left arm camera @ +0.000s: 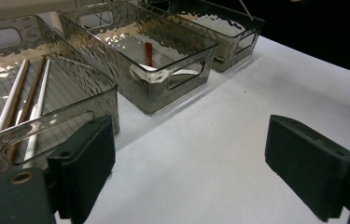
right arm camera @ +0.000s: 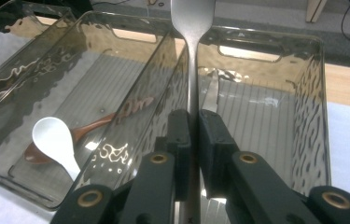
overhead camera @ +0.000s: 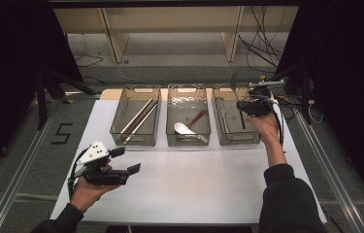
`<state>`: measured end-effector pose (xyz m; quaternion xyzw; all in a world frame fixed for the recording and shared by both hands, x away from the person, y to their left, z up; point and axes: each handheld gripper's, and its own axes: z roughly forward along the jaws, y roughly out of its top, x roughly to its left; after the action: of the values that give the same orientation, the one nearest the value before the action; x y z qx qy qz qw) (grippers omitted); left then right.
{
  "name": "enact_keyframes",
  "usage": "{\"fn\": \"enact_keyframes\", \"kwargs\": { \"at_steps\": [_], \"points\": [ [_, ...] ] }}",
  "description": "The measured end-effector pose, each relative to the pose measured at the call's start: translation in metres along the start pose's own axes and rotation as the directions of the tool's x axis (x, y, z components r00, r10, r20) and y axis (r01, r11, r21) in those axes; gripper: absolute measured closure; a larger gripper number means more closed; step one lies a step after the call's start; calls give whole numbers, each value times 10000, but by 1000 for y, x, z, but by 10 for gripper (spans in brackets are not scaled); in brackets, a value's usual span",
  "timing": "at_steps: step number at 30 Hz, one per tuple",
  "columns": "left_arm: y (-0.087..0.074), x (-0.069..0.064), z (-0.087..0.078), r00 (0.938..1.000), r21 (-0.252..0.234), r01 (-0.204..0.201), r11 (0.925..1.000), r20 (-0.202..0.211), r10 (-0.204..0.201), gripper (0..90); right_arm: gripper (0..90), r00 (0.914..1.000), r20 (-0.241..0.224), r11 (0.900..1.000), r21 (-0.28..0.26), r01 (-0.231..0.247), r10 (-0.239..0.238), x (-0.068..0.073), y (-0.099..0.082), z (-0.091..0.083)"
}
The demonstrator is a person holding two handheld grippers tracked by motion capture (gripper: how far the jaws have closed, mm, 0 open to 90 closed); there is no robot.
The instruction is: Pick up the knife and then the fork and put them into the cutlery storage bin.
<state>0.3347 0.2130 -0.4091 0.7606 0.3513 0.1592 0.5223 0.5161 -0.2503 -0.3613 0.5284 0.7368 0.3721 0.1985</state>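
Right gripper (right arm camera: 193, 135): clamped on fork (right arm camera: 192, 28) above right bin (right arm camera: 275, 44). Left gripper (left arm camera: 196, 163): wide open, empty. Next, likely: lower, release into bin.

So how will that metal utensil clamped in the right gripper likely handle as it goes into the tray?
The metal utensil looks rigid, so it probably won't flex. The right gripper pinches only its thin, smooth handle, so it might pivot or slip. Released above the right tray, it would likely clatter rather than break.
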Motion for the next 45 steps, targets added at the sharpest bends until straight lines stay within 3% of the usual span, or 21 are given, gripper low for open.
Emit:
{"fn": "enact_keyframes", "kwargs": {
  "at_steps": [19,22,32,34,45],
  "points": [
    [0,0,0,10000,13,2,10000,23,-2,157,827,9981,298,9977,398,-543,532,-3,-3,18],
    [0,0,0,10000,9,-2,10000,26,2,157,743,9964,119,9961,267,-843,840,-5,-2,18],
    [0,-1,0,10000,38,-18,10000,30,18,157,604,9969,-214,9960,509,-741,753,-5,-4,12],
    [0,0,1,10000,40,-4,10000,21,4,157,580,9982,-181,9967,577,-567,578,-3,-5,10],
    [0,0,1,10000,47,-12,10000,19,12,157,466,9952,-977,9998,215,42,-21,18,-19,-8]
  ]
}}
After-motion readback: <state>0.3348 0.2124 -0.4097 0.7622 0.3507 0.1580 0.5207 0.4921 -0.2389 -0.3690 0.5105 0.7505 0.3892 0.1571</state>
